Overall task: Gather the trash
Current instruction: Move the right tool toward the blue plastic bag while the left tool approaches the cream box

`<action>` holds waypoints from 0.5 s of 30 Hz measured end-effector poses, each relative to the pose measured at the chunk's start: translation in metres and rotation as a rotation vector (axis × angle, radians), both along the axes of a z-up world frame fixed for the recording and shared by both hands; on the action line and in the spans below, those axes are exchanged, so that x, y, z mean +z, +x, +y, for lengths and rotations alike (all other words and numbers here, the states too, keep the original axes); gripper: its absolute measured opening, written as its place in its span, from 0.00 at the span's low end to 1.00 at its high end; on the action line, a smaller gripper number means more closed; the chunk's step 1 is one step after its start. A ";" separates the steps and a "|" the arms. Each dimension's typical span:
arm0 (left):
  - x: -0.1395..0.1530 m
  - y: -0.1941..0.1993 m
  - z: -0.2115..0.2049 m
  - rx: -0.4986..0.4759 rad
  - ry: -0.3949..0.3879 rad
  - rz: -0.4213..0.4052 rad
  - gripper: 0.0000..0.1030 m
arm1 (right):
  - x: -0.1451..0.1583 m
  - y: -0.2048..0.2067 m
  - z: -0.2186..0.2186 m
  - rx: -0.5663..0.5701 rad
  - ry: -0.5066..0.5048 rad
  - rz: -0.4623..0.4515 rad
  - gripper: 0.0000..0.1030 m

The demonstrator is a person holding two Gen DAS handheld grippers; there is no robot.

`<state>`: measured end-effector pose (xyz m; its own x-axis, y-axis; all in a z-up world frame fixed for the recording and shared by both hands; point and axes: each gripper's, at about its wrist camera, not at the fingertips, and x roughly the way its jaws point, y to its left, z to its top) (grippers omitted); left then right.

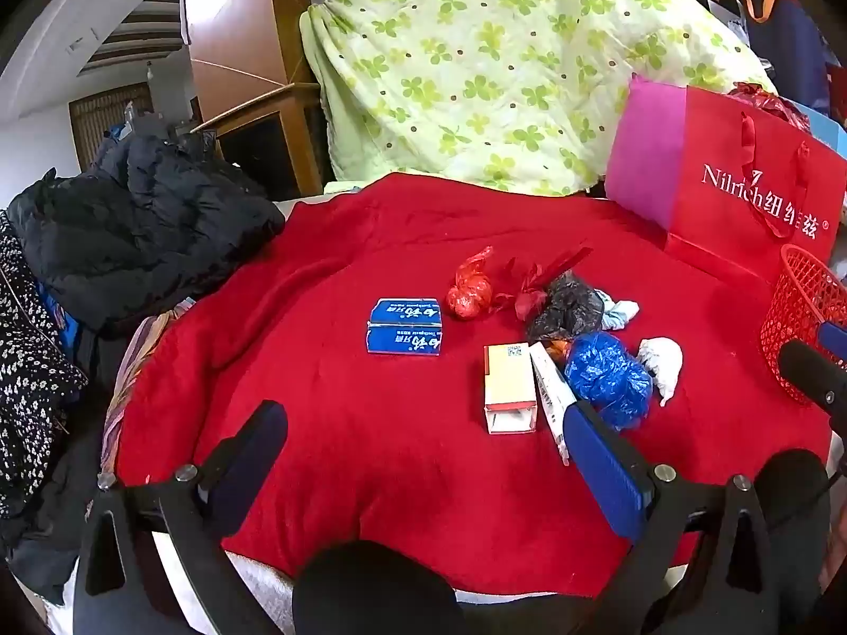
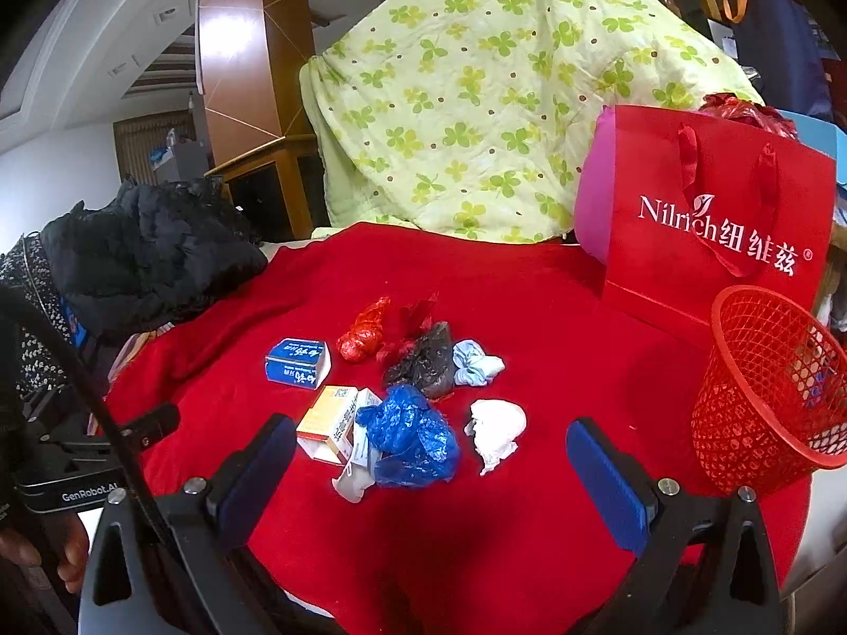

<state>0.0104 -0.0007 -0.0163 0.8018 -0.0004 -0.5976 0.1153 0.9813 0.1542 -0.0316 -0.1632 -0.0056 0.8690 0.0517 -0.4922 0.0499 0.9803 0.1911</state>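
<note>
Red cloth [image 2: 529, 317] covers the tabletop; a red basket [image 2: 767, 391] stands upright at its right edge. Trash lies mid-cloth: blue box [image 2: 296, 362], long axis left-right, blue bag [image 2: 413, 436], white wad [image 2: 495, 426]. Both the left hand-held gripper [image 1: 423, 455] and the right hand-held gripper [image 2: 431, 476] are spread, empty.

Wooden pillar [image 2: 249, 79], white wall [image 2: 53, 180], clover-print quilt [image 2: 476, 95] behind

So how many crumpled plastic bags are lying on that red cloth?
4: a red crumpled plastic bag at the back, a dark red one beside it, a black one in the middle, a blue one nearest. Others may be hidden beneath.
</note>
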 end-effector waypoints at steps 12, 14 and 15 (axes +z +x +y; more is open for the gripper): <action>-0.008 0.005 0.003 0.006 -0.008 0.002 1.00 | -0.007 0.004 0.001 0.001 -0.026 -0.047 1.00; -0.010 0.006 0.003 0.009 -0.005 0.009 1.00 | -0.008 0.008 0.002 0.004 -0.018 -0.052 1.00; -0.011 0.007 0.004 0.011 -0.005 0.012 1.00 | -0.009 0.010 0.002 0.006 -0.015 -0.062 1.00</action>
